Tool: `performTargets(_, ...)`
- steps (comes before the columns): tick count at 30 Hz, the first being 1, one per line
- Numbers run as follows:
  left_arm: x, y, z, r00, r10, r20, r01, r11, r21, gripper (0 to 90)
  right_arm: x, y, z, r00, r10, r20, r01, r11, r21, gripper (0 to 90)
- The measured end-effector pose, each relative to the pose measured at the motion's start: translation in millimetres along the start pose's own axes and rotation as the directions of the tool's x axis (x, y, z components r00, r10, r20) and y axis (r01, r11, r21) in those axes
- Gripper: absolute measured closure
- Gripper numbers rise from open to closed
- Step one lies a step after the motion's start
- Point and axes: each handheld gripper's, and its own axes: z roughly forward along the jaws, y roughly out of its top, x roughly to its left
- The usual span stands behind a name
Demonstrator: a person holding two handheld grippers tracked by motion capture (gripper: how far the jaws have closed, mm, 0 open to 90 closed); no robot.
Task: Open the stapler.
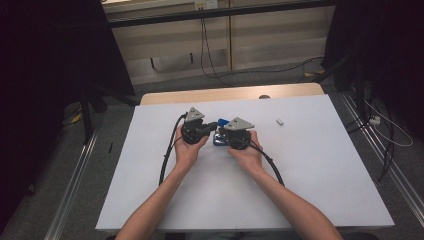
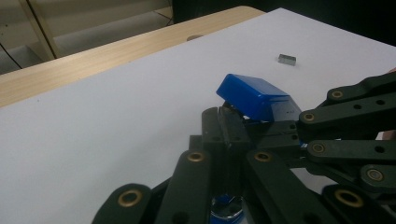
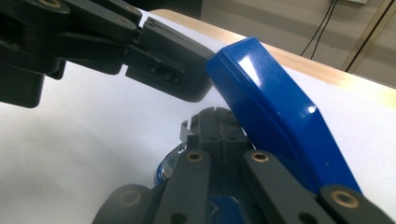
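A blue stapler (image 1: 222, 122) stands mid-table with its glossy lid (image 3: 275, 121) swung up and tilted. My left gripper (image 2: 227, 123) is shut, its tips just under the near end of the lid (image 2: 254, 95); in the high view this left gripper (image 1: 213, 125) points right. My right gripper (image 3: 215, 122) is shut too, low beside the lid, with a small bent metal part (image 3: 186, 130) of the stapler at its tips. I cannot tell whether either pair pinches anything. The right gripper (image 1: 223, 135) points left, close against the left one. A small staple block (image 1: 280, 121) lies apart on the right.
The white table top (image 1: 310, 170) has a wooden strip (image 1: 235, 93) along its far edge. The staple block (image 2: 286, 59) sits far beyond the stapler. Both cables (image 1: 167, 155) trail back toward the forearms. Dark stands and floor cables surround the table.
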Motion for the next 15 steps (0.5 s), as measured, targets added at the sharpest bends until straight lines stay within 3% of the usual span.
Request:
performTargets(3, 0.9, -2.4, 3.2, 0.9998, -0.016, -0.014, 0.017, 0.9998, 0.008, 90.0, 0.1, -0.8, -0.3, 1.0000, -0.008, 0.004, 0.008, 1.000, 0.005, 90.0)
performTargets(10, -2.0, -6.9, 9.5, 0.9995, 0.027, -0.018, -0.026, 0.9979, 0.060, 90.0, -1.5, 0.3, -1.4, 0.9999, -0.010, 0.007, 0.010, 1.000, 0.004, 90.0)
performTargets(15, 2.4, -8.6, 9.2, 0.9998, 0.019, -0.012, -0.018, 0.9982, 0.058, 90.0, -1.7, -0.1, -1.1, 0.9998, -0.017, 0.014, 0.017, 1.000, 0.001, 90.0)
